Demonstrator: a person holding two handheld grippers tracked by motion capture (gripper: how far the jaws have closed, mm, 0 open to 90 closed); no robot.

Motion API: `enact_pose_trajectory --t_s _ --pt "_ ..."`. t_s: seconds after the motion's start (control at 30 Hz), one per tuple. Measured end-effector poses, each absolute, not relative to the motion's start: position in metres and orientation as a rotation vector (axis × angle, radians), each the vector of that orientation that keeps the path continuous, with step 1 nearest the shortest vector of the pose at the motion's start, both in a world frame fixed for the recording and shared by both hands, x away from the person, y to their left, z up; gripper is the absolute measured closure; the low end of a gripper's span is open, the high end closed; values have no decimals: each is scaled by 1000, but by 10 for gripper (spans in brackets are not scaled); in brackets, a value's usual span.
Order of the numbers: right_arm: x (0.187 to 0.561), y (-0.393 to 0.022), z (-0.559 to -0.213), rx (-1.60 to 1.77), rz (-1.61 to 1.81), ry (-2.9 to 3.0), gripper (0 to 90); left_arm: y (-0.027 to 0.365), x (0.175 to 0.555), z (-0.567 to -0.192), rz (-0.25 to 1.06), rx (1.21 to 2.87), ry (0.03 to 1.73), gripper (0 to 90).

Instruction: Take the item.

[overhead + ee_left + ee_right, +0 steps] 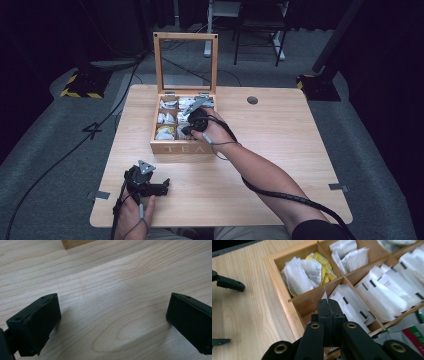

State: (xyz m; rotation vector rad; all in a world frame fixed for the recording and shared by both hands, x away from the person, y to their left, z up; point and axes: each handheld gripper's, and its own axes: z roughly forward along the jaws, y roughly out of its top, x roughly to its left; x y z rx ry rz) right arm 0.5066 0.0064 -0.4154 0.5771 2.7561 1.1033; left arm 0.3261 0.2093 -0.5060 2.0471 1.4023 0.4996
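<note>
Right tongs (328, 306): jaws pressed together over the box's front compartment, a thin white corner of a tea bag (325, 295) pinched between the tips; in the high view (192, 123) they reach down into the box.
Tea bag: its corner sticks up just above the shut jaws, at the wooden divider; the rest is hidden behind the tongs.
Box (177, 147): wooden, marked TEA on the front, lid (185, 62) standing upright, near the middle of the table (280, 145); compartments packed with white sachets, one with yellow ones (322, 261).
Left tongs (113, 322): jaws wide apart, nothing between them, low over bare table; in the high view (161, 186) near the front left edge, well apart from the box.
</note>
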Motion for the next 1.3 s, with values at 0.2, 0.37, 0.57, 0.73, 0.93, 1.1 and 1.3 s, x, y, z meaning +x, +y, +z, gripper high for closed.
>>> enact_pose_trajectory --t_s 0.2,0.37,0.57,0.73,0.93,1.1,1.3 --pt "507 1 -403 578 1173 2712 900 209 326 -506 499 2047 1403 1" --pt "505 -6 -395 586 1231 2680 900 209 326 -506 499 2047 1403 1" --pt "501 -15 -387 584 1315 2641 900 209 326 -506 499 2046 1403 1" --pt "497 -24 -382 587 1377 2617 900 209 326 -506 501 2049 1401 1" --pt "489 -39 -375 587 1437 2585 900 210 327 -506 498 2048 1403 1" --pt "480 -59 -365 599 1469 2554 900 209 327 -506 508 2043 1406 1" --pt "473 -82 -356 606 1505 2528 900 208 328 -506 506 2031 1420 1"
